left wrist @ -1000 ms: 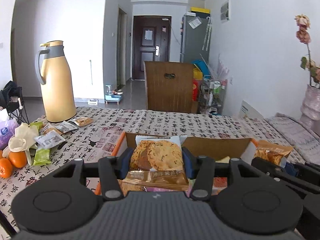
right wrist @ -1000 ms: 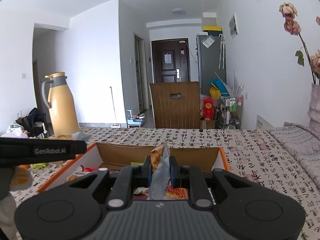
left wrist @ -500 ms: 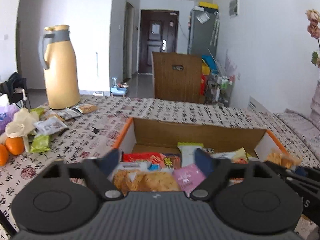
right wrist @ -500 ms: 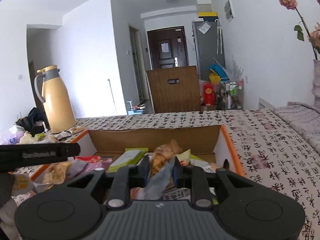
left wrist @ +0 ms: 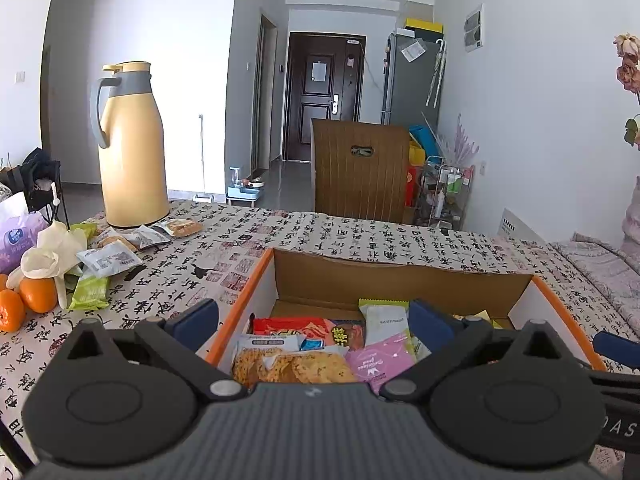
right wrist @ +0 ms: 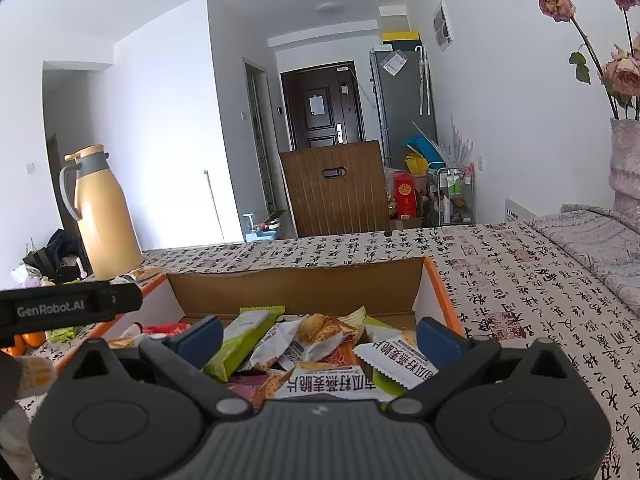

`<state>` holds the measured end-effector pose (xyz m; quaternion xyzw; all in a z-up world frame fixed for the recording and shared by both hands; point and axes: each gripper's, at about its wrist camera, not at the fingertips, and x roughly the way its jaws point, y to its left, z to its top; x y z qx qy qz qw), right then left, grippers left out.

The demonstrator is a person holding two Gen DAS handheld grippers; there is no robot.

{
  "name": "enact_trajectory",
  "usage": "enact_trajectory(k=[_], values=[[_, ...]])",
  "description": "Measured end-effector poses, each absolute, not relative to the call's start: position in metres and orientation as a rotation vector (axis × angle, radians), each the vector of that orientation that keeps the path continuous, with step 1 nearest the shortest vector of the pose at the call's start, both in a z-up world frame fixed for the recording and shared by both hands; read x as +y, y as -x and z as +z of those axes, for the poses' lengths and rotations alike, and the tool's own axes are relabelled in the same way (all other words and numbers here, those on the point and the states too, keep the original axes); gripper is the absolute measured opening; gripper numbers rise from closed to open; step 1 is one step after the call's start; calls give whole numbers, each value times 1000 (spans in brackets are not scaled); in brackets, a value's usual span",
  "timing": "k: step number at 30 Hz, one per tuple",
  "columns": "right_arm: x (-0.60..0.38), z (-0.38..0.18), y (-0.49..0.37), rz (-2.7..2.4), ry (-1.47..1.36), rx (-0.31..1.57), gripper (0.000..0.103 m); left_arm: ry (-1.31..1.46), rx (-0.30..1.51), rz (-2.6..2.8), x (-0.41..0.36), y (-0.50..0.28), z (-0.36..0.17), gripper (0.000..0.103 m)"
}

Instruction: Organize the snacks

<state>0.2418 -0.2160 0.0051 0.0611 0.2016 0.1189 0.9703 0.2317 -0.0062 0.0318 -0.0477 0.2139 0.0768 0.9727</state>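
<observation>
Evidently both grippers hang empty over the cardboard box, so the step in hand looks like the pause between drops. The left gripper has its jaws spread wide, nothing between them, and the cracker packet lies in the box directly below, beside a pink sachet. The right gripper is likewise spread, with a white oat-crisp packet and a green bar wrapper lying loose in the box beneath it. More snacks wait outside: the loose packets sit well to the left on the patterned tablecloth, near the yellow thermos and the oranges. My guess is the next move calls for swinging the left gripper out to that pile.
</observation>
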Motion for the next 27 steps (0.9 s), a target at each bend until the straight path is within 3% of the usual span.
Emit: enact_trajectory(k=[27], values=[[-225,33,-149,218,-81,366,103,75,393,105,-7,-134,57,103]])
